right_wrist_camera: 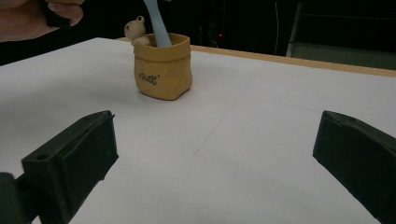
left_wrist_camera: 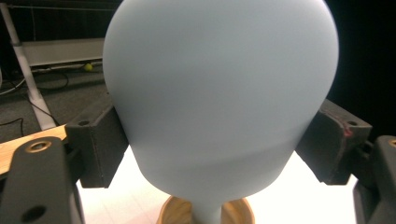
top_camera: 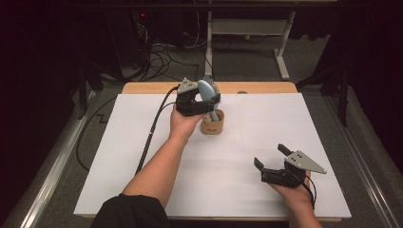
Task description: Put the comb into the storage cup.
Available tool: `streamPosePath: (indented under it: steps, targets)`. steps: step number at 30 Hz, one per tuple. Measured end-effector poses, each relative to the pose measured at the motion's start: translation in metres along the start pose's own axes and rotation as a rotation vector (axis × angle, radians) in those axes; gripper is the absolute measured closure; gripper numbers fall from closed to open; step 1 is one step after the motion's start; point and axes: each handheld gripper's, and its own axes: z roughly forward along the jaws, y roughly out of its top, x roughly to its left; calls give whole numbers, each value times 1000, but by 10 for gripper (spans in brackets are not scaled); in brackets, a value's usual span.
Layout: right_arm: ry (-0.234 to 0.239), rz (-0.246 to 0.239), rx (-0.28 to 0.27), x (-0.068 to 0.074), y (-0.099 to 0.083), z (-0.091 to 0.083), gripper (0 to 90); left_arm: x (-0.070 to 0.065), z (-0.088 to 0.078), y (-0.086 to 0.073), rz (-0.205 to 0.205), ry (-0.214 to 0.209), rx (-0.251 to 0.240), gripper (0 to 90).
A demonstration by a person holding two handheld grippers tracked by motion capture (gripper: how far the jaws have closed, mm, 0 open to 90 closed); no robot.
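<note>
Nearest the high camera, a dark sleeve and bare forearm rise from the bottom edge toward the left gripper, held above the far middle of the white table. Its jaws close from either side on the pale blue hairbrush, whose head stands above them with bristles facing away and whose handle runs down into the small tan cup sitting on the sheet just below. At the near right, the right gripper is held low over the table by the person's other hand, its two jaws spread wide with nothing between them, well apart from the cup. A black cable trails from the left gripper across the table's left part. From the left gripper view, the smooth rounded back of the hairbrush swells close to the lens, both black pads pressed against its lower sides, and the narrowing neck drops into the wooden-looking rim of the cup directly beneath. From the right gripper view, the two black jaws stand far apart at the lower corners over bare white surface; beyond them the cup rests upright, shaped like a little sack with dark lettering on its front, the blue handle rising out of it beside a small bear figure at its rim.
</note>
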Motion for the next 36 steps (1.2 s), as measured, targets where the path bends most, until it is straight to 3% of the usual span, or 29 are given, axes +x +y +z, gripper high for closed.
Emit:
streamPosePath:
  steps: [36]
  targets:
    - [-6,-10,6,1,0,1,4,27,-22,-7,-10,81,8,123]
